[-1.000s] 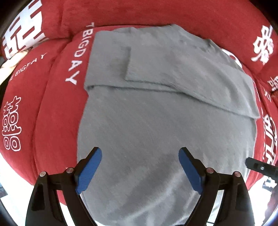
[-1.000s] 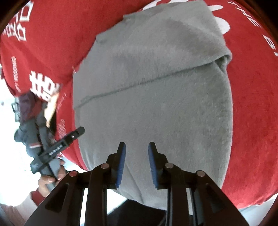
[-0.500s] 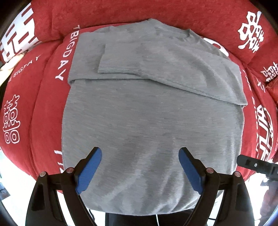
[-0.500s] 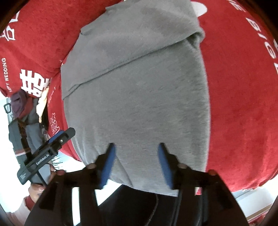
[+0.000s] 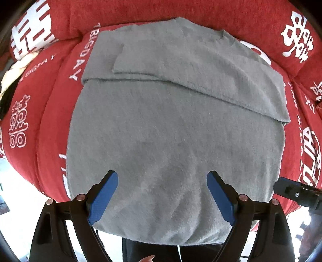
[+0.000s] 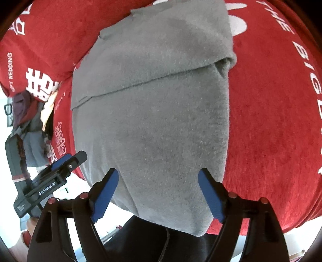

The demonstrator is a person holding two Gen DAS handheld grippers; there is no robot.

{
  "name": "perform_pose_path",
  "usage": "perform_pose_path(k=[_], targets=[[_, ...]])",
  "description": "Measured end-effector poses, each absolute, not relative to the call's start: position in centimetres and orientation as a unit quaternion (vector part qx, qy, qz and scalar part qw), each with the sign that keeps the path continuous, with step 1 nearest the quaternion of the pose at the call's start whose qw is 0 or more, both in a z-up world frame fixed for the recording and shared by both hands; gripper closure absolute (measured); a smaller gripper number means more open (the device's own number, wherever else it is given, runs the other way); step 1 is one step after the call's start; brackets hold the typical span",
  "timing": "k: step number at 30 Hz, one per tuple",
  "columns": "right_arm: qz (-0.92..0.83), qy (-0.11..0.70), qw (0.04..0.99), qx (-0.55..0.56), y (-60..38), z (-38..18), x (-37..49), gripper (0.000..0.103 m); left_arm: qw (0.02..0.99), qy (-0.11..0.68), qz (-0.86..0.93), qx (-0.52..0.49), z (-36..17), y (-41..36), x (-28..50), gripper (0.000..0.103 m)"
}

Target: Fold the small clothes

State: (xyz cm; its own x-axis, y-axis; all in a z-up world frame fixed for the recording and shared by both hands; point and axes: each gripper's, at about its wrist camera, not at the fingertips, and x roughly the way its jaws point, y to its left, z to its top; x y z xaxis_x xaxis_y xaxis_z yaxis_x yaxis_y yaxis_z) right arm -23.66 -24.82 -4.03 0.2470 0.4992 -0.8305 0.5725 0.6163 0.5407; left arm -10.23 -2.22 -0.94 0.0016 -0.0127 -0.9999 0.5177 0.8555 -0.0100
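A grey knitted sweater (image 5: 171,125) lies flat on a red sofa cover, its sleeves folded across the upper body; its hem hangs over the front edge. It also shows in the right wrist view (image 6: 153,121). My left gripper (image 5: 162,193) is open and empty, hovering above the sweater's lower part near the hem. My right gripper (image 6: 159,191) is open and empty above the sweater's lower right part. The right gripper's tip (image 5: 295,191) shows at the right edge of the left wrist view; the left gripper (image 6: 58,171) shows at the left of the right wrist view.
The red sofa cover (image 5: 52,125) with white lettering surrounds the sweater, with a red back cushion (image 5: 161,10) behind. A pile of other clothes (image 6: 26,112) lies at the far left of the sofa. The sofa's front edge runs just under both grippers.
The right gripper has opened wide from nearly closed. Both grippers drew back a little toward the hem, then eased in again; the sweater has not moved.
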Motion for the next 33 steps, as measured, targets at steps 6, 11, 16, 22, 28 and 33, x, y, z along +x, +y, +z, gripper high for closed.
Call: perform_pose_path(k=[6, 11, 16, 22, 28, 33], targets=[[-0.028, 0.619, 0.660, 0.424, -23.7, -4.0, -23.9, 0.019, 0.665, 0.697, -0.193, 0.183, -1.7, -0.9, -10.6, 0.012], [-0.035, 0.608, 0.667, 0.430, -22.9, -3.7, -24.7, 0.019, 0.647, 0.706, -0.231, 0.172, -2.2, 0.9, -10.9, 0.012], [-0.057, 0.598, 0.669, 0.438, -21.0, -3.1, -25.9, 0.019, 0.655, 0.698, -0.245, 0.151, -1.2, 4.7, -10.9, 0.012], [-0.074, 0.577, 0.672, 0.458, -18.3, -2.0, -27.2, 0.019, 0.673, 0.678, -0.250, 0.157, 0.2, 10.3, -10.8, 0.012], [-0.098, 0.559, 0.659, 0.493, -16.4, -2.6, -29.5, 0.019, 0.672, 0.684, -0.250, 0.137, -1.3, 14.7, -10.6, 0.012], [-0.080, 0.549, 0.641, 0.531, -15.3, -3.9, -32.3, 0.013, 0.659, 0.690, -0.268, 0.133, -2.8, 16.9, -11.9, 0.012]])
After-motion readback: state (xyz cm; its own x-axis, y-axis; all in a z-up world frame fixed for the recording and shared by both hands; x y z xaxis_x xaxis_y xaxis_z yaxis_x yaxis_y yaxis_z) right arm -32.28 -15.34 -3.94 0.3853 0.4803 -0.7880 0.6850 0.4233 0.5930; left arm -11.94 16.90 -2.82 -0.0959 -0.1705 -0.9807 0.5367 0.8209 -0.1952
